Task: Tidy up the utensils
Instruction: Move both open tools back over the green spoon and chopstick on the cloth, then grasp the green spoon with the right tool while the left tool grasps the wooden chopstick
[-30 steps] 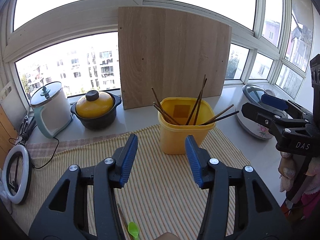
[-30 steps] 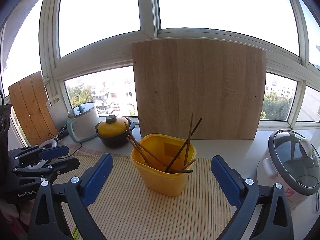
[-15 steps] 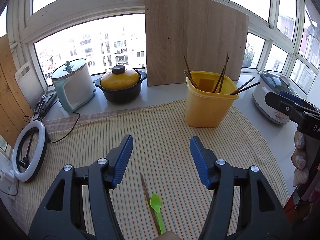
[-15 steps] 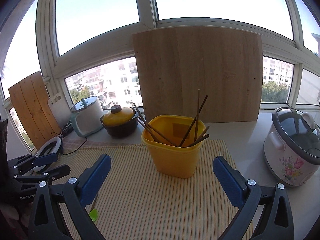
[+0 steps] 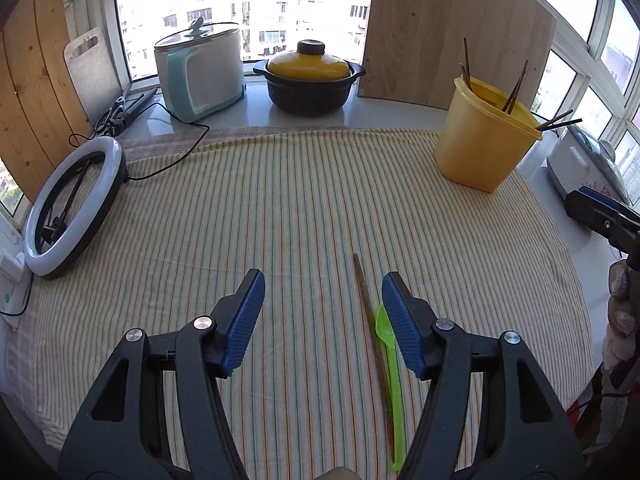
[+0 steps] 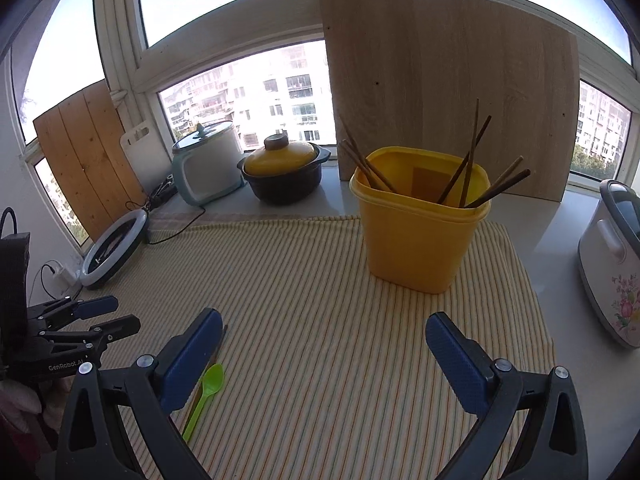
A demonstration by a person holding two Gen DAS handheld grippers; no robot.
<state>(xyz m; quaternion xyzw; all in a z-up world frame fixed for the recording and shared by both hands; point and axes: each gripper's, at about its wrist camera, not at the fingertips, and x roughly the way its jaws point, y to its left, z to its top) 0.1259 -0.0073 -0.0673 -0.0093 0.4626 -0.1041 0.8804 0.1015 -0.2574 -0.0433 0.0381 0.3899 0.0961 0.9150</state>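
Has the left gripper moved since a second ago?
Yes. The left gripper has pulled back from the yellow container and dipped toward the green spoon and chopstick, its empty jaws opening.

The green spoon (image 5: 391,364) is partly hidden behind the left tool (image 5: 323,298).

Your loose utensils are a bright green plastic spoon (image 5: 387,332) and a single dark wooden chopstick (image 5: 366,300), lying flat and side by side, touching or nearly so, on the striped cloth (image 5: 280,208) near its front edge. Well apart from them, your yellow plastic container (image 6: 420,224) stands upright on the cloth's far right part, with several brown chopsticks (image 6: 472,160) leaning inside it at different angles.
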